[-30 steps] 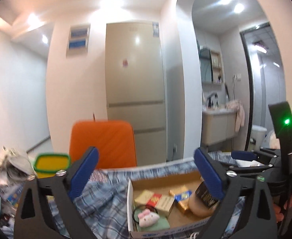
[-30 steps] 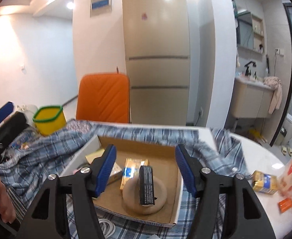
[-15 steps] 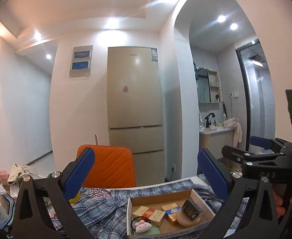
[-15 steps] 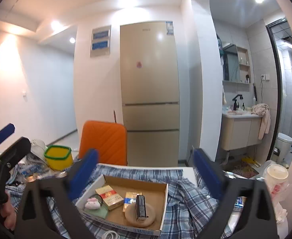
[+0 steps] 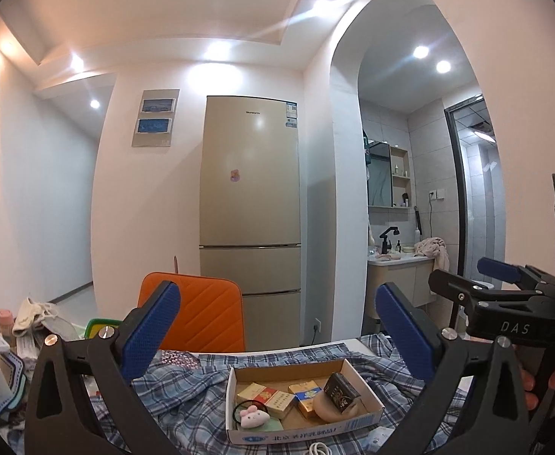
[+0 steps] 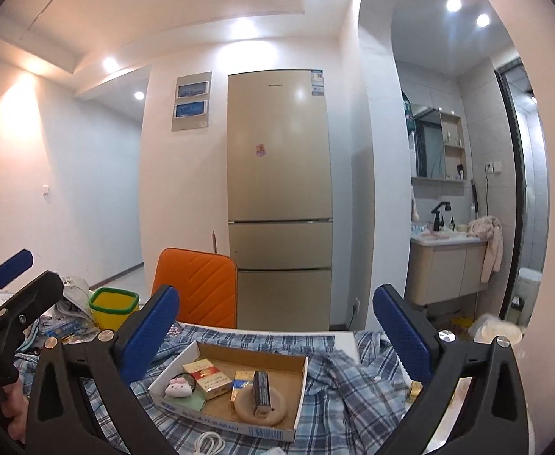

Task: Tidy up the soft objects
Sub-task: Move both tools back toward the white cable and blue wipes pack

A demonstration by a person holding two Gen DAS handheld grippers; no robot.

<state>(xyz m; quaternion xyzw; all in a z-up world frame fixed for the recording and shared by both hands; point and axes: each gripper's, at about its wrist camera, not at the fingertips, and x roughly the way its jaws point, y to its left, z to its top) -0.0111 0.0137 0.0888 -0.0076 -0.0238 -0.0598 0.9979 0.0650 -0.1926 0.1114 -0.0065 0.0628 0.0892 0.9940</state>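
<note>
Left wrist view shows your left gripper [image 5: 277, 335] spread wide with nothing between its blue pads [image 5: 150, 335], aimed level across the room. Below it, at about 6 o'clock, the cardboard tray [image 5: 372, 398] sits on the blue plaid cloth [image 5: 186, 390]. Inside the tray, the pink plush toy [image 5: 252, 418] lies at the near left corner on a green pad, with a black hair tie looped around behind it; the cigarette packs [image 5: 268, 400] lie beside it toward 3 o'clock, and a dark box [image 5: 340, 390] leans on a round tan puff at the tray's right end. Your right gripper [image 5: 499, 292] shows at 3 o'clock, held by your hand. In the right wrist view that right gripper [image 6: 277, 335] has just been opening and now stands at full spread, empty, with the tray [image 6: 300, 398] below it at 6 o'clock and the plush toy [image 6: 179, 386] at the tray's left end. A white cable [image 6: 209, 441] lies on the cloth just in front of the tray. The orange chair [image 6: 197, 288] and beige fridge [image 6: 279, 197] stand beyond at 12 o'clock.
</note>
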